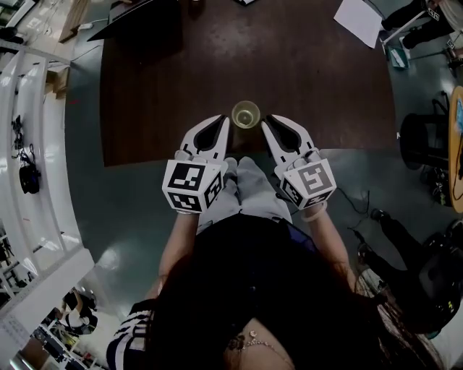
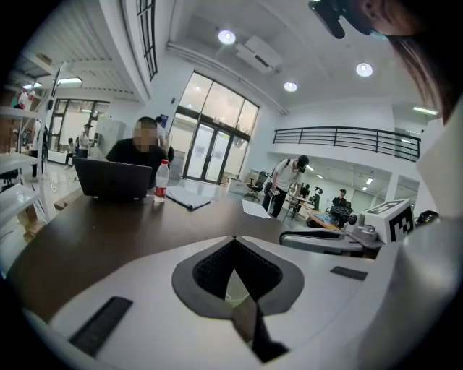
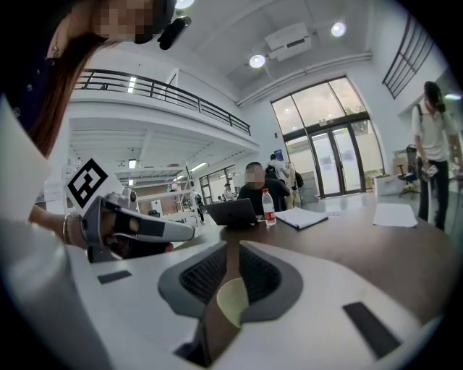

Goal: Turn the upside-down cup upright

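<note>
Bench [image 1: 166, 87] of dark brown wood fills most of what we see from the head view, with white shelving [image 1: 29, 144] running down its left side. At the bench's far end a person [image 2: 137, 153] sits behind an open black laptop [image 2: 112, 179]. Near it lie a white sheet of paper [image 1: 359, 20] and a flat notebook [image 2: 187, 198], and a plastic water bottle with a red label [image 2: 160, 181] stands just beside the laptop. All of these are well apart from our hands.

At the near edge, above our lap, we hold the left gripper [image 1: 221, 119] and the right gripper [image 1: 270, 119] side by side, both angled inward. The left jaws are closed with their tips together and grip nothing. The right jaws are all but closed, with only a thin slit between them, and they too grip nothing.

The cup [image 1: 246, 114], pale yellow-green and translucent, stands on the bench near its front edge, between the two sets of jaw tips and just beside each; we cannot tell whether either touches it. From above it shows a round rim with a smaller circle inside, and we cannot tell whether mouth or base faces up.
</note>
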